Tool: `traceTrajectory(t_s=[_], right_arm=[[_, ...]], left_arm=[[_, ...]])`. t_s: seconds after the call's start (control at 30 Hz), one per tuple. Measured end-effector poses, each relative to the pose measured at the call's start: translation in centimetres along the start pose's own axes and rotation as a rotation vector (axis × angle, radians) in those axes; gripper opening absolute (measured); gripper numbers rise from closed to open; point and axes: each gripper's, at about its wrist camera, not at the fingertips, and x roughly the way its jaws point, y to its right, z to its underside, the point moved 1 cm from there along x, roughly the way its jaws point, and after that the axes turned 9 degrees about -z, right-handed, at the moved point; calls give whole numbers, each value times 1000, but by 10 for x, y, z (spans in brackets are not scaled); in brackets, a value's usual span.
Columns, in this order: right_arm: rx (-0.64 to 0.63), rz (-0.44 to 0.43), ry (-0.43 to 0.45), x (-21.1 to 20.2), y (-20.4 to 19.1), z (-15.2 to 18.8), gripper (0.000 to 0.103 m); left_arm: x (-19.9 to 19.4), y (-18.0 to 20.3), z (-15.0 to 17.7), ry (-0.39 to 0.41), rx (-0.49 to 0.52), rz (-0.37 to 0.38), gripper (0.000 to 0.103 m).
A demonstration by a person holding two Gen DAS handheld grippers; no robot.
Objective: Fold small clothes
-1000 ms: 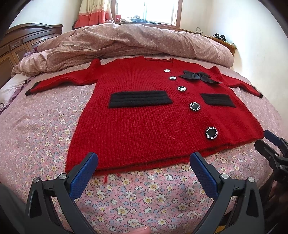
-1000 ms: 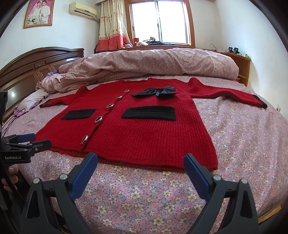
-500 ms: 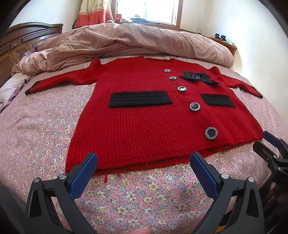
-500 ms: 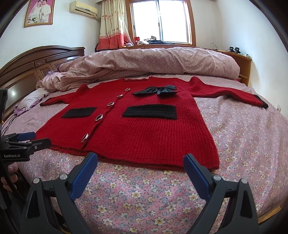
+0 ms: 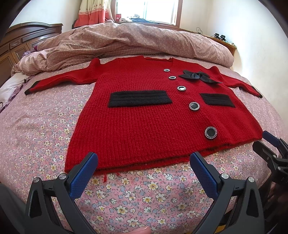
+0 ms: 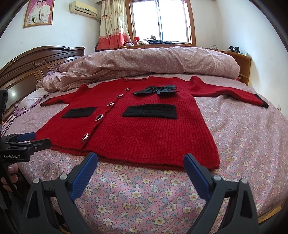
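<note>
Red knitted cardigan (image 5: pixel 144 115) spread flat, front up, on the flower-print bedsheet (image 5: pixel 45 126), both sleeves stretched out to the sides, hem toward the cameras. Buttoned down the front with five dark silver-rimmed buttons (image 5: pixel 210 132); a black bow (image 5: pixel 197 76) near the neckline, a black pocket band (image 5: pixel 139 98) on each front panel. Rumpled pink duvet (image 5: pixel 126 43) heaped just past the collar.

Left gripper (image 5: pixel 143 160) released, blue pads wide apart, hovering just short of the hem, holding nothing. Right gripper (image 6: pixel 140 157) likewise spread wide and unladen, tips near the hem, contact with the knit not clear.

Only from the left wrist: a loose red thread (image 5: pixel 105 178) hanging from the hem's left corner, and the right gripper at the far right edge, close to the hem's right corner. Only from the right wrist: carved wooden headboard (image 6: pixel 36 61), framed wedding photo (image 6: pixel 38 12) and air conditioner (image 6: pixel 83 7) on the wall, the window (image 6: pixel 160 20) in full, the curtain (image 6: pixel 113 25) beside it, plus the left gripper, marked GenRobot.AI, at the left margin beside the hem.
</note>
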Motion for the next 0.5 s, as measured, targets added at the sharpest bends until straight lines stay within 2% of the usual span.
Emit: traceTrajectory(t_s=[0.5], right_arm=[[1,-1,-4,1,-1,1,99]], left_arm=[[4,-2,0,-16,-7,-1,99]])
